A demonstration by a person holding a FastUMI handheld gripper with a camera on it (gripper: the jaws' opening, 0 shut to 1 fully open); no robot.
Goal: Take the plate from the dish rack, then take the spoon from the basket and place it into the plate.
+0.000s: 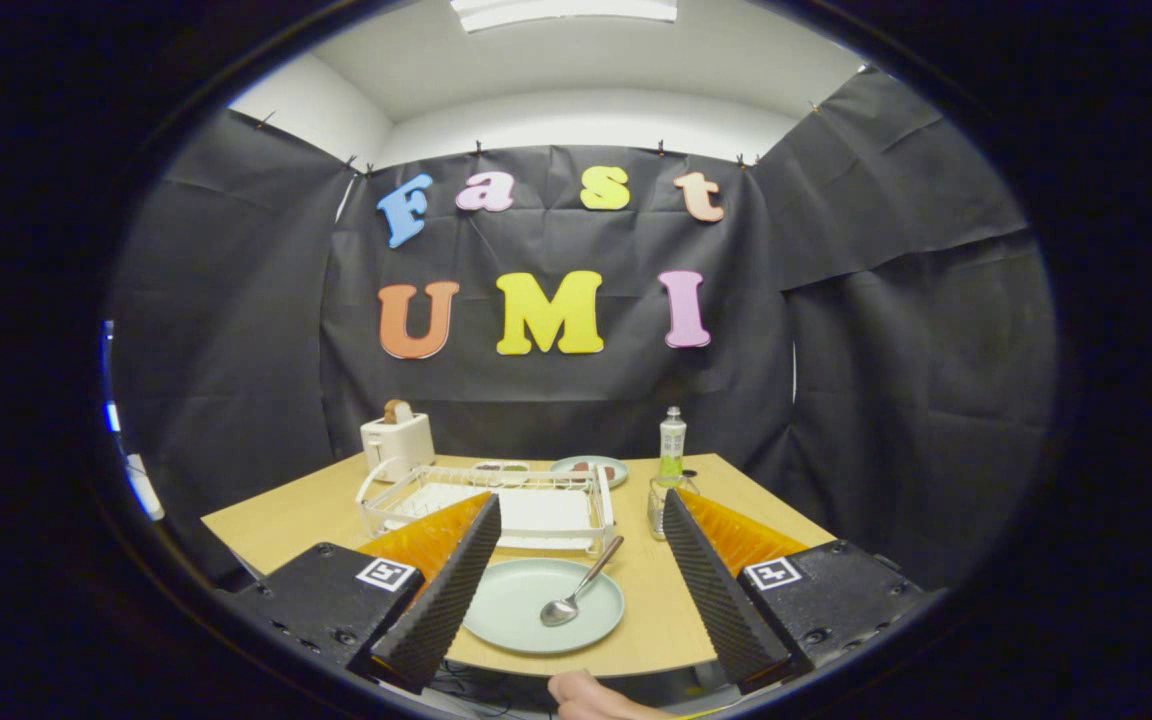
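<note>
A pale green plate (516, 608) lies flat on the wooden table (276, 520) near its front edge, between my two fingers. A metal spoon (581, 585) rests in the plate, bowl down toward the front, handle pointing back over the rim toward the rack. The white wire dish rack (496, 505) stands just beyond the plate. My gripper (581, 510) is open and raised above the table, its ribbed fingers (456, 580) spread wide on either side of the plate, holding nothing. A small glass basket or cup (658, 505) stands to the right of the rack.
A white toaster (396, 440) with toast sits at the back left. A second plate (589, 469) with food and a small tray (501, 467) lie behind the rack. A bottle (672, 448) stands at the back right. A person's finger (591, 695) shows below the table's front edge.
</note>
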